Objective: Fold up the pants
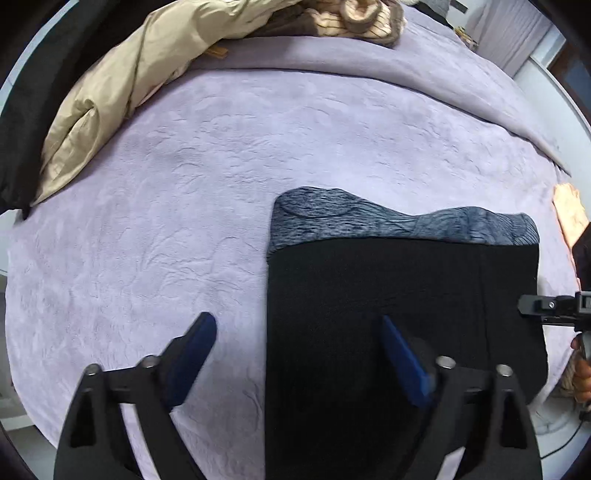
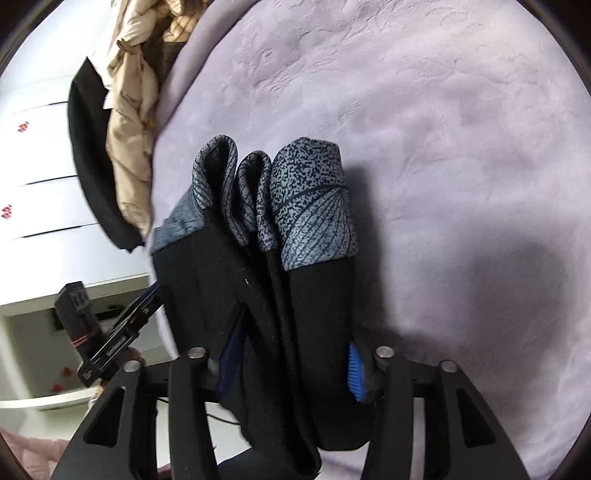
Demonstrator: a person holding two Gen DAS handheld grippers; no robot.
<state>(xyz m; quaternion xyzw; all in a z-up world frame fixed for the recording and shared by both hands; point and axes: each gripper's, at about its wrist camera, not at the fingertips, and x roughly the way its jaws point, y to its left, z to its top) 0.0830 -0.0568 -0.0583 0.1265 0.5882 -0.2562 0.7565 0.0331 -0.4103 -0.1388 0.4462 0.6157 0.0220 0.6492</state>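
The black pants (image 1: pixel 402 288) lie folded flat on the lilac bed cover (image 1: pixel 166 192), with their grey-blue patterned cuffs (image 1: pixel 369 218) at the far end. My left gripper (image 1: pixel 299 354) hangs open and wide above them. Its right finger is over the black cloth, its left finger over bare cover, and the pants' left edge lies between them untouched. In the right wrist view the pants (image 2: pixel 314 306) show as stacked layers running between the blue pads of my right gripper (image 2: pixel 291 369). Both pads' inner faces show, and the cloth sits loosely between them.
A beige jacket (image 1: pixel 110 96) and a brown striped garment (image 1: pixel 354 22) lie along the bed's far left and back. Black fabric (image 1: pixel 22 110) hangs at the left edge. White drawers (image 2: pixel 37 184) stand beside the bed. A hand (image 1: pixel 581 373) shows at the right.
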